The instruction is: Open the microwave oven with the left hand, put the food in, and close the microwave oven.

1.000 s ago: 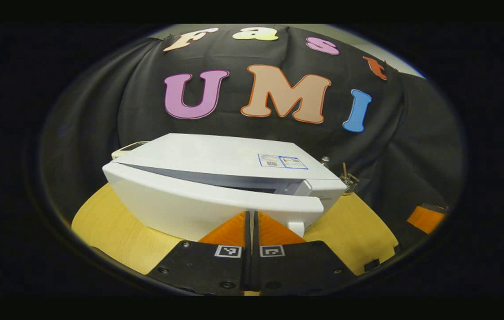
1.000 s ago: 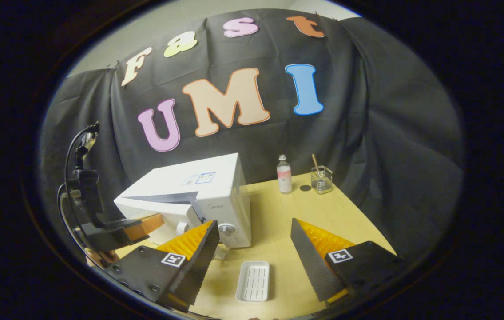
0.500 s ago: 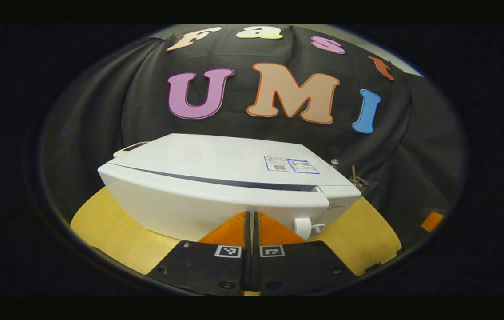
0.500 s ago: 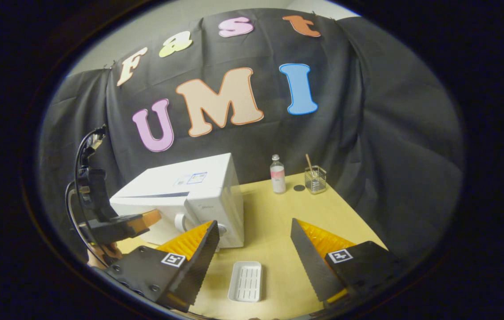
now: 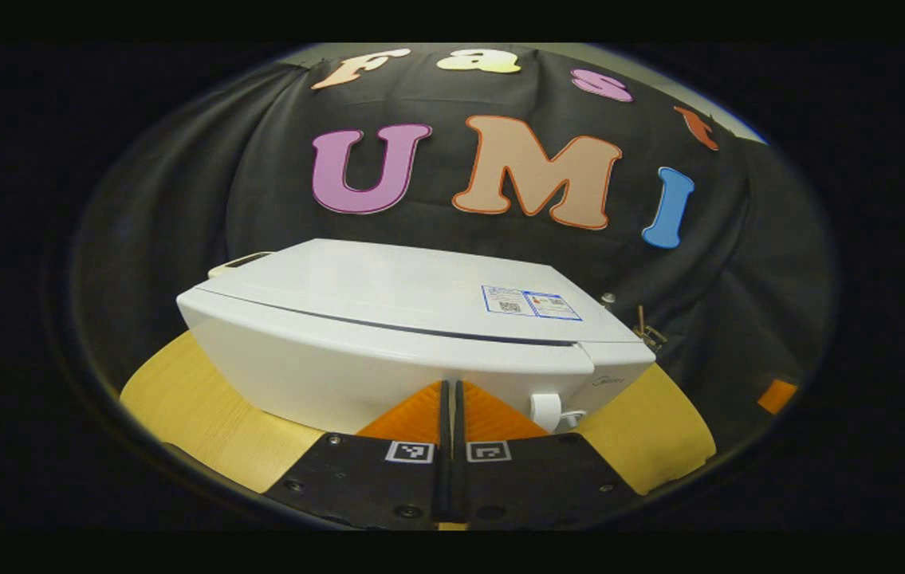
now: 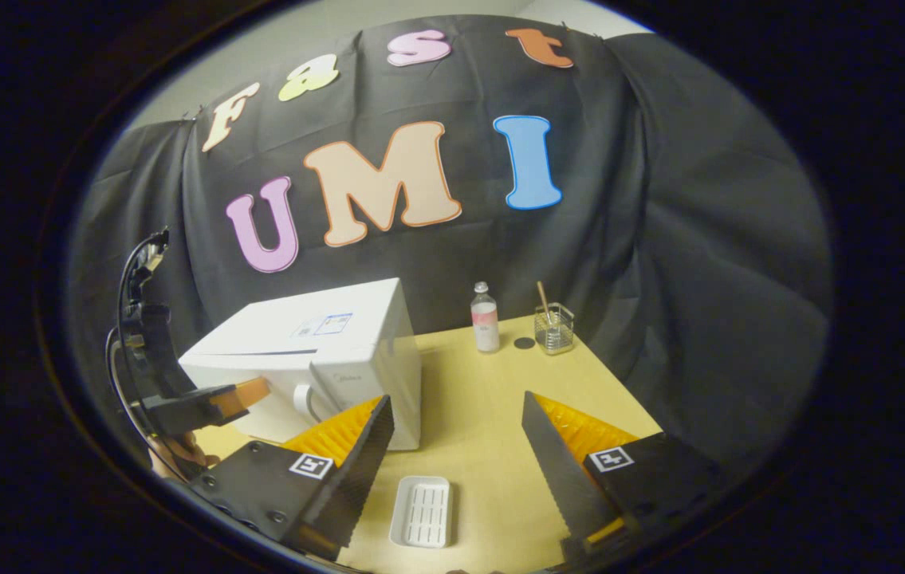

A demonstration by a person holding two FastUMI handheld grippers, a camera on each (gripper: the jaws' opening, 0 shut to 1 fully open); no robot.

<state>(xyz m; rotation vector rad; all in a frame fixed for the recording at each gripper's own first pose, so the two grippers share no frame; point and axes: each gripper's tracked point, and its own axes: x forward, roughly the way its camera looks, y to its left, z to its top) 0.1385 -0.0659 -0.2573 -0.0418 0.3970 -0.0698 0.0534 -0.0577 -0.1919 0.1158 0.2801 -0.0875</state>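
Door's shut now. A second ago you had a clear wedge of gap along the top edge of the microwave; half a second ago it was a thin line, and now the door sits flush with the body, only the seam showing. Your left gripper has its fingers pressed together, holding nothing, tips right up against the door face. I can't tell if they're actually touching it. In the right gripper view, the left gripper sits at the front of the door, by the handle.

Right gripper is spread wide and empty, hovering above the table. The white tray lies on the table below it, in front of the microwave's right corner, and well apart from the bottle and the glass jar with the stick at the back.

My read: the closing step is done. But the tray looks empty and it's outside. I can't see inside the microwave, so I can't confirm the food's in there. If it is, back the left gripper off and you're finished.
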